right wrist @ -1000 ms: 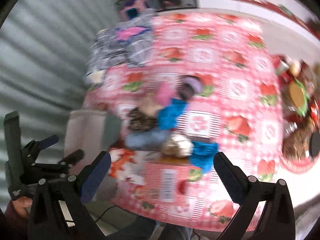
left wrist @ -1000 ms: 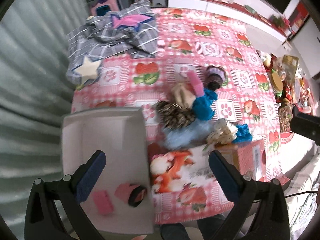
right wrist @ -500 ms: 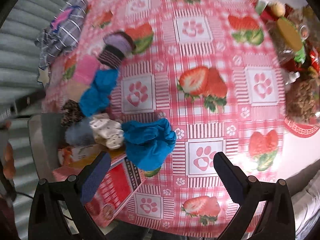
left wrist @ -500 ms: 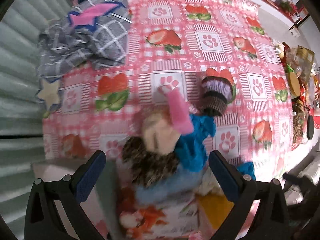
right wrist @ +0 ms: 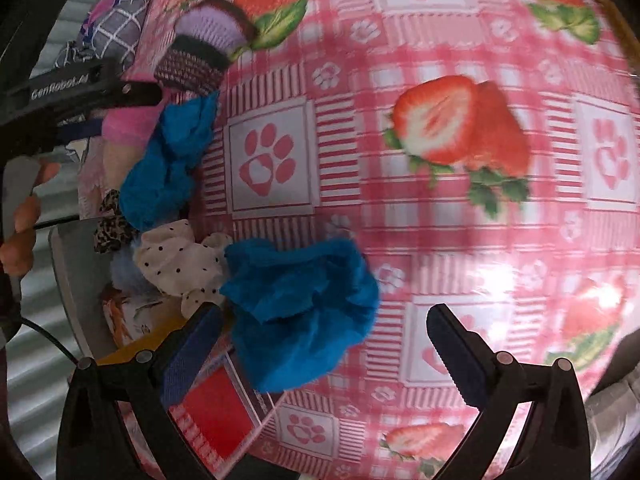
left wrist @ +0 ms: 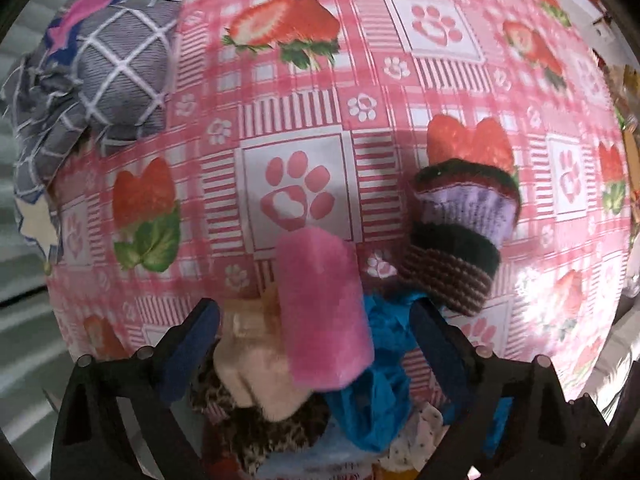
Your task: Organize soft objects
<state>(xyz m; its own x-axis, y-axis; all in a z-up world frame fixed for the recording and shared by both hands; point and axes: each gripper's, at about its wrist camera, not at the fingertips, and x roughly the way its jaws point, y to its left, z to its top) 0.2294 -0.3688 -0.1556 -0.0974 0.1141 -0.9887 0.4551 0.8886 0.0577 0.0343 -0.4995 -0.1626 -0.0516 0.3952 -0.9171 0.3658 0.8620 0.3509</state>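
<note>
A pile of soft items lies on the strawberry tablecloth (left wrist: 304, 100). My left gripper (left wrist: 316, 344) is open, its jaws either side of a pink sock (left wrist: 324, 312), with a cream sock (left wrist: 256, 364), a blue cloth (left wrist: 380, 392) and a leopard-print piece (left wrist: 260, 432) below it. A striped purple knit sock (left wrist: 460, 236) lies to the right. My right gripper (right wrist: 320, 344) is open over a blue cloth (right wrist: 304, 308), beside a polka-dot cream piece (right wrist: 180, 260). A second blue cloth (right wrist: 168, 164) and the knit sock (right wrist: 200, 48) lie further off.
A grey checked cloth (left wrist: 104, 72) with a pink shape lies at the far left; it also shows in the right wrist view (right wrist: 116, 24). A printed red box (right wrist: 216, 412) sits at the table's near edge. The left gripper's body (right wrist: 72, 88) and the hand (right wrist: 24, 216) show at left.
Both grippers have moved down and forward toward the pile, which looks much larger. The white bin left the left view. The pink sock is between the left jaws, the blue cloth between the right jaws.
</note>
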